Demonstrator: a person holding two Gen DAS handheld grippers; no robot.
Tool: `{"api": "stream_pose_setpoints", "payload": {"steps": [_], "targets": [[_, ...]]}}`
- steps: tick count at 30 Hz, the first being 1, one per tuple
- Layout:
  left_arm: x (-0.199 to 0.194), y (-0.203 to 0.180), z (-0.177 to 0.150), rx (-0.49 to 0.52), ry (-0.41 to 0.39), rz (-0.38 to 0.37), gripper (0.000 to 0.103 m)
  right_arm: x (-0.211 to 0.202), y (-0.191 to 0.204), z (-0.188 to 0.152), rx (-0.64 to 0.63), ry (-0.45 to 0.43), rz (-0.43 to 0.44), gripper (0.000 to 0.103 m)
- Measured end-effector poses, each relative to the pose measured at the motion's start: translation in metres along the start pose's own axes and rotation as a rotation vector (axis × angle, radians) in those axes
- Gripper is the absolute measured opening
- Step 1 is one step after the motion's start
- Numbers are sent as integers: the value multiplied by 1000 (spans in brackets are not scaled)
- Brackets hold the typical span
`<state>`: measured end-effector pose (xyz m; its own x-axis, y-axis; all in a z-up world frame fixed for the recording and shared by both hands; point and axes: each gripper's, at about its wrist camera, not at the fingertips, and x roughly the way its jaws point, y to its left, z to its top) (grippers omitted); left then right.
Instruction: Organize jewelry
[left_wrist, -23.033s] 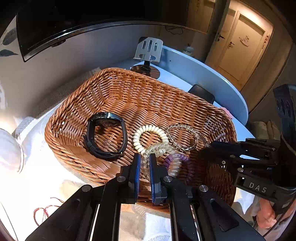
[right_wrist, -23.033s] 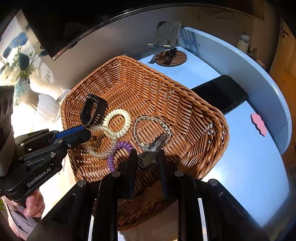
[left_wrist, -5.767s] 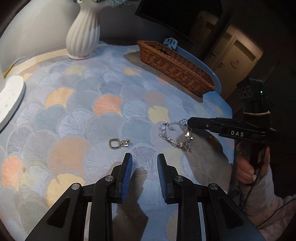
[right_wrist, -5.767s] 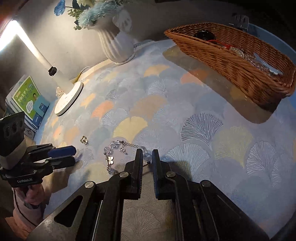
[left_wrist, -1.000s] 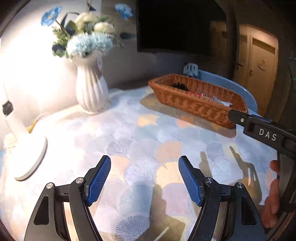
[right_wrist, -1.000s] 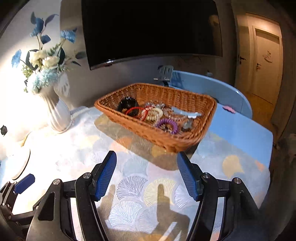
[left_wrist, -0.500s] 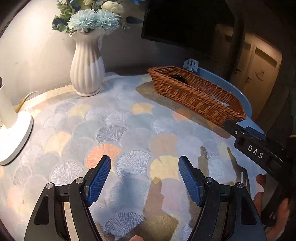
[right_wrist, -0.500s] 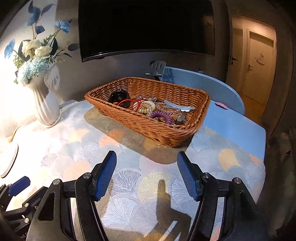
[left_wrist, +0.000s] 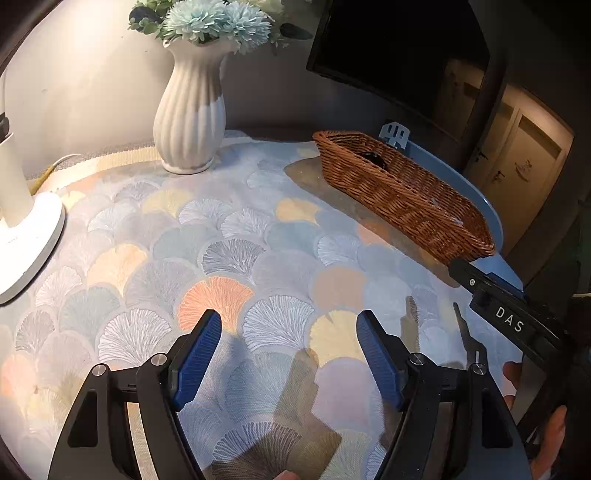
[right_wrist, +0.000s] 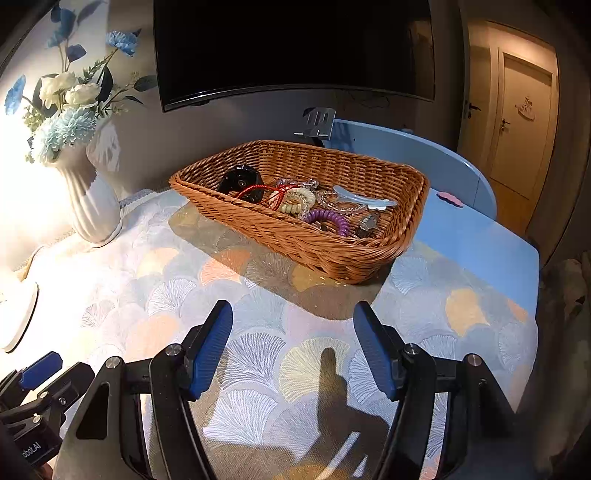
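Your left gripper (left_wrist: 286, 345) hangs over the patterned cloth (left_wrist: 236, 254) on the surface, its blue-padded jaws spread wide with nothing between them. Your right gripper (right_wrist: 291, 341) is the same: jaws wide apart, empty, angled down at the cloth near the surface's front edge. In the left wrist view the right gripper's black body, lettered "DAS", reaches in from the right edge, with fingers of your hand (left_wrist: 546, 439) wrapped around its handle. In the right wrist view the left gripper's blue fingertips (right_wrist: 40, 365) show at the lower left corner.

Beyond the right gripper, toward the far right part of the surface, sits a brown wicker basket (right_wrist: 332, 254), partly on the cloth and partly on the bare blue top. The jewelry lies inside it in a loose pile: a black watch (right_wrist: 238, 181) at the far left end, a red cord (right_wrist: 258, 192), a cream coil hair tie (right_wrist: 297, 201), a purple coil hair tie (right_wrist: 327, 218), clear beaded bracelets (right_wrist: 341, 208), a pale hair clip (right_wrist: 364, 199) and a small metal clip (right_wrist: 367, 223).

A white ribbed vase (left_wrist: 190, 114) of blue and white flowers stands at the far left, near the wall. A white lamp base (left_wrist: 27, 240) sits at the left edge. A dark screen (right_wrist: 291, 48) hangs on the wall behind the basket, and a metal stand (right_wrist: 317, 120) is just behind the basket. A small pink piece (right_wrist: 448, 199) lies on the blue top to the basket's right.
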<state>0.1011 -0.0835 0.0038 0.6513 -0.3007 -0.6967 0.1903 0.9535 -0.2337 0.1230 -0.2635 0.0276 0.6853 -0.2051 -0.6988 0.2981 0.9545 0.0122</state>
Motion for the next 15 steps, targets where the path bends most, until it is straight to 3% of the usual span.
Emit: {"api": "stream_pose_setpoints", "payload": {"steps": [15], "targets": [[4,0,1,9,19,-7,77,-1,5,-1,-28,-5,-8,70]]}}
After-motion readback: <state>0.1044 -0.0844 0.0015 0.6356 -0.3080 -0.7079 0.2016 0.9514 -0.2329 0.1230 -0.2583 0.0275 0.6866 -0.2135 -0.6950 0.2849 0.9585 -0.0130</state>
